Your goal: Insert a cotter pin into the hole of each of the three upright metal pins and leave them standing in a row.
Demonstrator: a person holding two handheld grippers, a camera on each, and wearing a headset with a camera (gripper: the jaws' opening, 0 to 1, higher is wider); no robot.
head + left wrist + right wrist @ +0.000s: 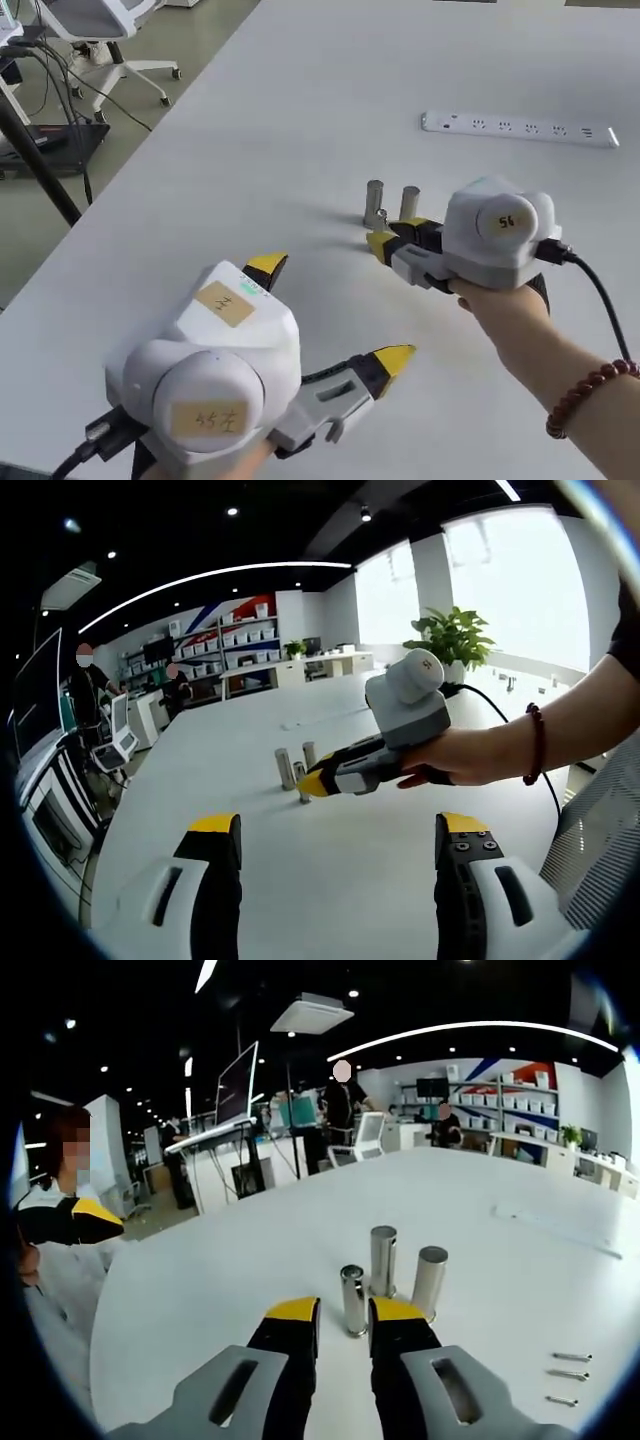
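Three upright metal pins stand close together on the white table: a short one [354,1300] nearest, a taller one [383,1258] behind it and another [431,1280] to its right. My right gripper [345,1312] is open by a narrow gap, and the short pin stands right at its yellow tips, not clearly clamped. In the head view the same gripper [385,236] reaches to the pins [376,202]. Three cotter pins [567,1374] lie flat on the table to the right. My left gripper [330,311] hangs wide open and empty, well short of the pins [285,766].
A white power strip [520,130] lies at the far side of the table [250,130]. An office chair [90,25] and cables stand on the floor beyond the left edge. People stand far back in the room.
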